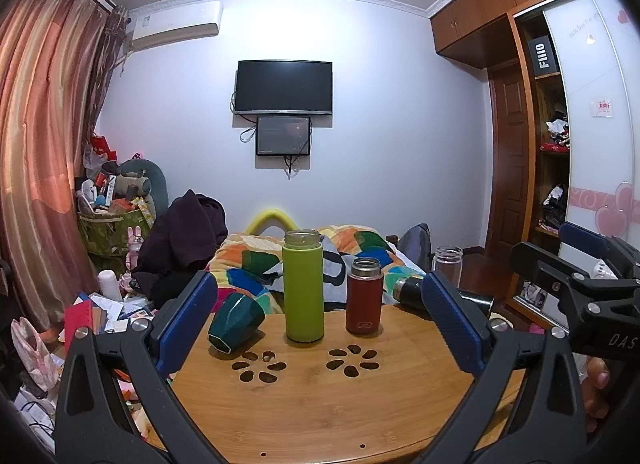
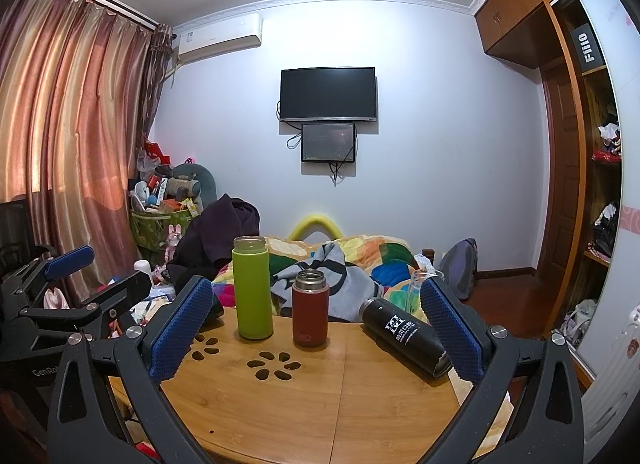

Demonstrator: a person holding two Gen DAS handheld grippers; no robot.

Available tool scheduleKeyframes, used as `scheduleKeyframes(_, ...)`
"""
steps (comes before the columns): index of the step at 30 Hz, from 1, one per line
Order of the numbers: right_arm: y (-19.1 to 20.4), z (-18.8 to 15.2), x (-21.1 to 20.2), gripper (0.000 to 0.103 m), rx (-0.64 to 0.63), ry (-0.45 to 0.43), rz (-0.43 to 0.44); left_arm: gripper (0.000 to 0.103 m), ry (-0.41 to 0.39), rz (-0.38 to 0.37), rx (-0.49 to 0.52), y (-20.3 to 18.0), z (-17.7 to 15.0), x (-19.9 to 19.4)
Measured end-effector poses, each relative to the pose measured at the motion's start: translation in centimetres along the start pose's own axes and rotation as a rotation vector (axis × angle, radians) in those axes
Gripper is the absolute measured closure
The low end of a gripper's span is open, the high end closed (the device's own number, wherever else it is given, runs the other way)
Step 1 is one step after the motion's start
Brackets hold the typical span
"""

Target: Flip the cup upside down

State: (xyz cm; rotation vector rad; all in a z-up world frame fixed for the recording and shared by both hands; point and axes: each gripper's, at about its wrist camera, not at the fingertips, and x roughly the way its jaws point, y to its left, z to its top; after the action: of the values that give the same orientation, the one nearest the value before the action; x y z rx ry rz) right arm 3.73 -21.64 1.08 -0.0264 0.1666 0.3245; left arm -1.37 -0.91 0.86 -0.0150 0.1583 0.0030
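A dark green faceted cup (image 1: 235, 322) lies on its side at the left of the round wooden table (image 1: 320, 404), base toward me. A tall lime green bottle (image 1: 303, 286) (image 2: 252, 288) and a shorter red flask (image 1: 363, 296) (image 2: 310, 308) stand upright, open-topped, mid-table. A black bottle (image 2: 404, 334) (image 1: 410, 292) lies on its side at the right. My left gripper (image 1: 320, 328) is open and empty, fingers either side of the bottles, short of them. My right gripper (image 2: 316, 332) is open and empty too; its right finger (image 2: 452, 332) is close beside the black bottle.
A clear glass jar (image 1: 447, 264) stands beyond the table's right edge. A bed with a colourful quilt (image 1: 360, 248) lies behind the table. Clutter covers the floor at left (image 1: 104, 304). A wardrobe (image 1: 560, 144) stands at right. Flower-shaped cutouts (image 1: 352, 360) pierce the tabletop.
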Motion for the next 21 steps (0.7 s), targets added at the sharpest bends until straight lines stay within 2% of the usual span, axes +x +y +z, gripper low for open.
scheduleKeyframes(21, 0.03, -0.10, -0.19, 0.000, 0.000, -0.010, 0.002, 0.000, -0.003, 0.004, -0.004, 0.00, -0.19, -0.11)
